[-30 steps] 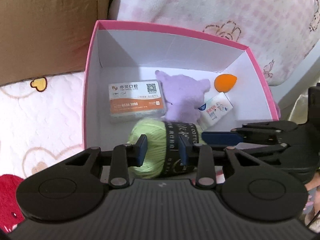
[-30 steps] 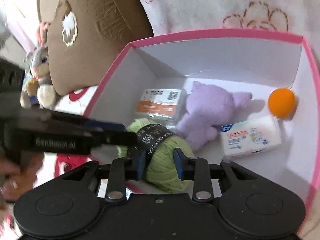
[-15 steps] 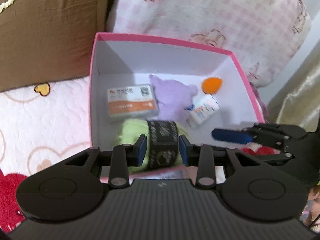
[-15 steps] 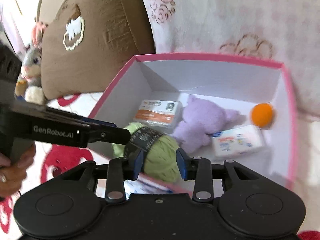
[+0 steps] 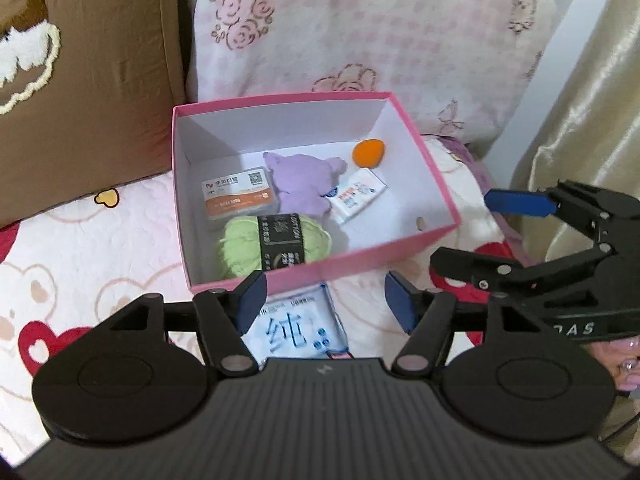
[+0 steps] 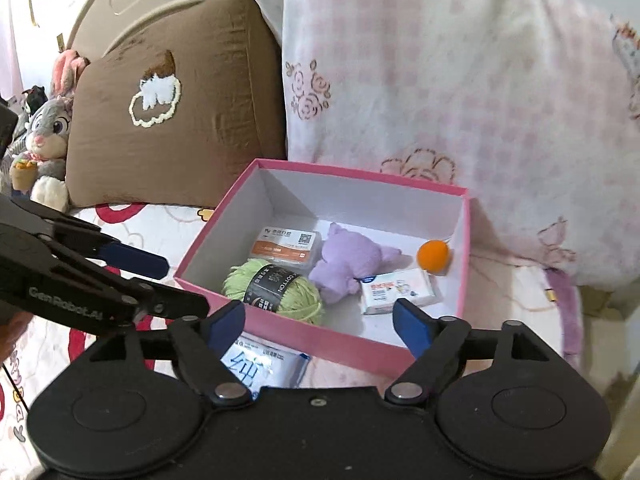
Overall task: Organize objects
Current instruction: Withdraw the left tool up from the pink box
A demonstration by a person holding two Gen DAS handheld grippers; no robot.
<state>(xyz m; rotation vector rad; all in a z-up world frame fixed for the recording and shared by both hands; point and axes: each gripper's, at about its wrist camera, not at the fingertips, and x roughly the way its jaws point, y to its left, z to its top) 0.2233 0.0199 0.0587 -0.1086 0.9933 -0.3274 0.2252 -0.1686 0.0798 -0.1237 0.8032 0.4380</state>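
A pink box (image 5: 436, 184) (image 6: 340, 336) with white walls sits on the bed. Inside lie a green yarn ball (image 5: 240, 248) (image 6: 304, 296), a purple plush (image 5: 300, 184), an orange-and-white card case (image 5: 238, 196), a white packet (image 5: 358, 196) and an orange ball (image 5: 368, 153). My left gripper (image 5: 325, 302) hovers before the box's near wall, its jaws opening with nothing between them. My right gripper (image 6: 318, 326) hangs above the near wall, jaws also opening and empty. Each gripper shows in the other's view, beside the box.
A tissue pack (image 5: 296, 328) with blue characters lies on the heart-print sheet (image 5: 80, 248) just in front of the box. A brown pillow (image 6: 172, 120) and a pink checked pillow (image 6: 440, 80) stand behind it. A rabbit plush (image 6: 44, 148) sits far left, a curtain (image 5: 580, 100) right.
Both grippers have lifted and drawn back from the box, and their jaws have spread from narrow to wide. The yarn ball stays lying in the box's near corner.
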